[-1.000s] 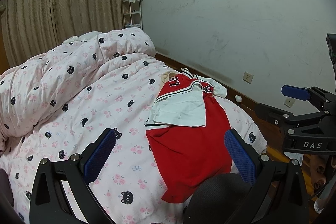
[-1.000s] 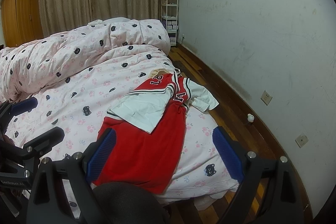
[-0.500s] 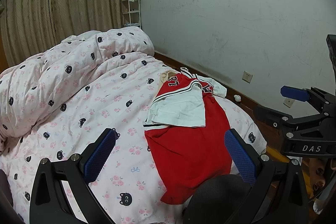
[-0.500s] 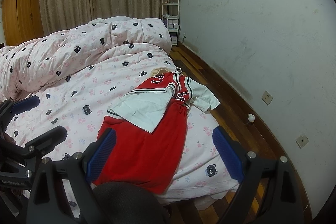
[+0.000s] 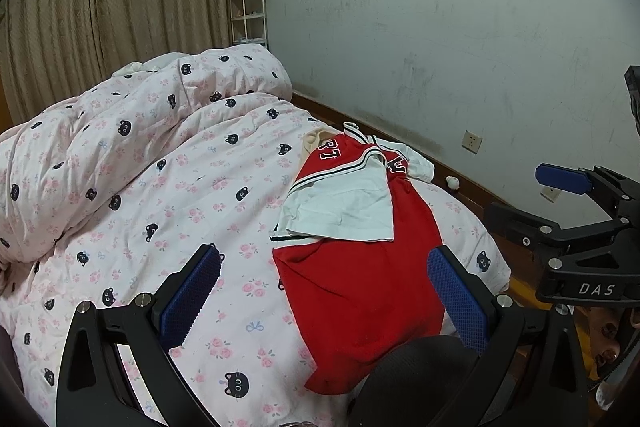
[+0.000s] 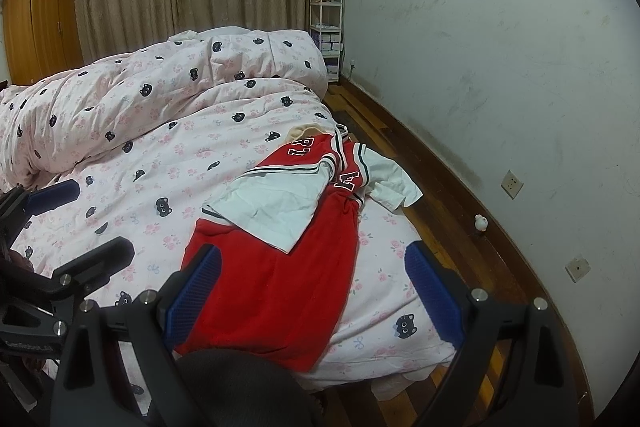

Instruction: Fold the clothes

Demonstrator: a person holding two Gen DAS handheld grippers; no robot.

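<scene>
A red shirt [image 5: 360, 279] [image 6: 276, 275] with white sleeves and white lettering lies flat on the bed near its right edge, collar pointing away from me. One white sleeve [image 5: 344, 211] is folded across the chest; the other sleeve [image 6: 394, 183] lies out toward the wall. My left gripper [image 5: 324, 291] hovers open above the hem, with nothing between its blue pads. My right gripper [image 6: 314, 291] is also open and empty above the hem. Each gripper shows in the other's view, the right gripper [image 5: 536, 201] at the right and the left gripper [image 6: 80, 223] at the left.
A pink cat-print quilt [image 5: 132, 131] covers the bed and is bunched high at the back left. A cream cloth [image 6: 304, 133] peeks out by the collar. The wall [image 6: 500, 47], wooden floor [image 6: 436, 195], a small white toy [image 6: 481, 223], a white shelf [image 6: 326, 23] and a wardrobe [image 6: 40, 27] surround the bed.
Both grippers have drifted slightly, so the views shifted a little. The shirt has not moved and both grippers stay open.
</scene>
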